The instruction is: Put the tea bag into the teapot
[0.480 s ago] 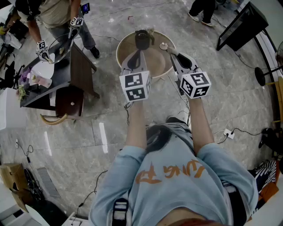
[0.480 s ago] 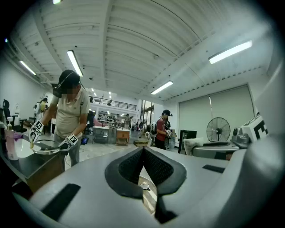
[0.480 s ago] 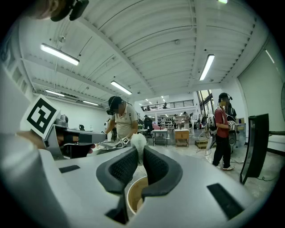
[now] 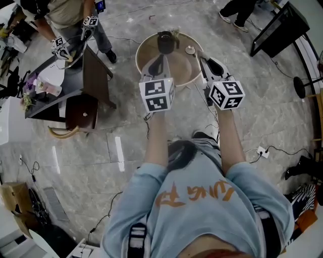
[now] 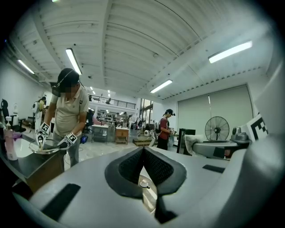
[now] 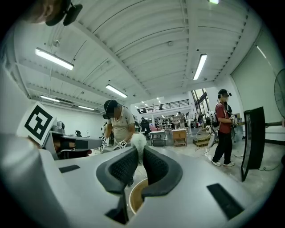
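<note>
A dark teapot stands at the far side of a round wooden tray. A small pale round piece lies to its right. My right gripper hovers over the tray's right part, just beside that piece. In the right gripper view its pads pinch a white tea bag at the tips of the right gripper. My left gripper hangs just in front of the teapot. In the left gripper view, the left gripper has its jaws together and empty.
A dark side table with flowers stands at the left, and a person works there with two grippers and a glass bowl. A black panel stands at the upper right. Cables run over the marble floor.
The view has shifted slightly. Both grippers keep their places over the tray. The person at the side table has moved their grippers and bowl.
</note>
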A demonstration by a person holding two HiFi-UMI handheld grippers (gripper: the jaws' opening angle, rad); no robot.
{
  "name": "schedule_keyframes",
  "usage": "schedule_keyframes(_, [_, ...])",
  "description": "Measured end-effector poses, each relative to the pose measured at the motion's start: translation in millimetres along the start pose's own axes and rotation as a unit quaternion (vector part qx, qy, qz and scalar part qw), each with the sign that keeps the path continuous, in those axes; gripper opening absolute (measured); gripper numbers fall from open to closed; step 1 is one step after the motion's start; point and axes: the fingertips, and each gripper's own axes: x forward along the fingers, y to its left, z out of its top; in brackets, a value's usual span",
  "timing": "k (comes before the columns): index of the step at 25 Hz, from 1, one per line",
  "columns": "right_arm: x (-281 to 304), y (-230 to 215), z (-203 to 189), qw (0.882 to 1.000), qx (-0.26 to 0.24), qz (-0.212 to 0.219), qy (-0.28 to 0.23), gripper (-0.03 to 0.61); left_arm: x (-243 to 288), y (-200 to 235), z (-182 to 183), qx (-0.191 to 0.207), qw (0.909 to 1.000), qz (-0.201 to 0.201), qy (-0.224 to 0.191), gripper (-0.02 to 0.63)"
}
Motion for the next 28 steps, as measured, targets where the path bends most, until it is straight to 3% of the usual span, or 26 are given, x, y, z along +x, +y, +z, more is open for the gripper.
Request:
schedule_keyframes(13, [7, 4, 20, 0.999, -0.029, 0.002, -0.017, 0.052, 3, 17, 11, -0.029, 0.9994, -0.006, -0.014, 0.025])
schedule_keyframes(18, [8, -9, 19, 1.000, -0.015, -0.013, -0.016, 0.052, 10, 5, 5, -0.018, 0.9993, -0.032, 0.004, 0.025])
schedule_keyframes(28, [15, -21, 30, 0.999, -0.022, -0.015, -0.024, 0.052, 25, 2, 9, -0.016, 0.9991, -0.039, 0.008, 0.025])
